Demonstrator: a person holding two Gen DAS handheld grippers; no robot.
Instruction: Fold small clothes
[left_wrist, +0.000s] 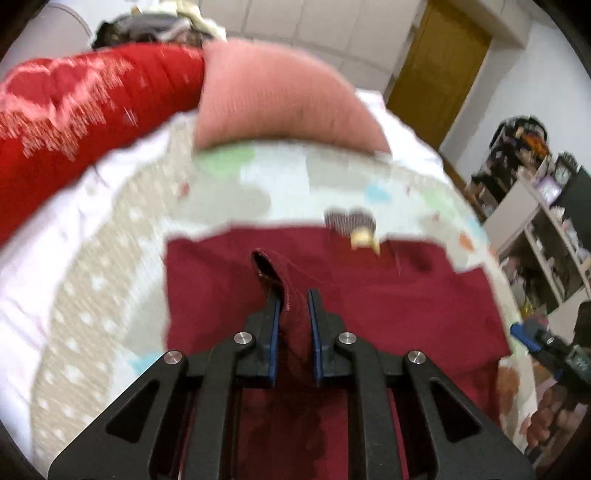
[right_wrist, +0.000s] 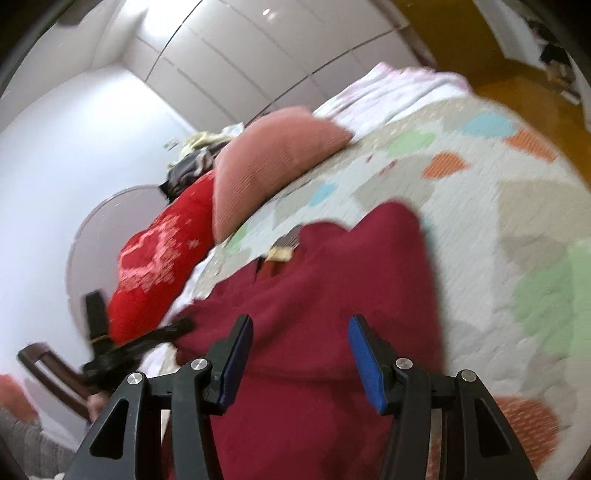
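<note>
Maroon garment (left_wrist: 388, 295) lies spread on the patterned quilt (left_wrist: 110, 266) of a bed, its far edge near a small striped tag with a yellowish label (left_wrist: 364, 236). Both views are motion-blurred.

Left gripper (left_wrist: 293, 299): its 2 blue-padded fingers are closed on a raised fold of the maroon garment, which stands up between the pads and ends in a small loop just beyond the tips. Fabric also runs back under the gripper body.

Right gripper (right_wrist: 301, 325): fingers spread wide apart, blue pads (right_wrist: 365, 362) facing each other with nothing pinched between them. It hangs over the near part of the maroon garment (right_wrist: 325, 288); contact with the cloth cannot be judged from this view. In the left wrist view it shows only at the right edge (left_wrist: 546, 343), beside the garment's right side.

Surroundings: pink cushion (left_wrist: 280, 96) and red cushion with a pale heart pattern (left_wrist: 74, 103) sit side by side, touching, at the far end of the quilt (right_wrist: 480, 184). Wooden door (left_wrist: 436, 70) and cluttered shelving (left_wrist: 535, 206) stand beyond the bed.
</note>
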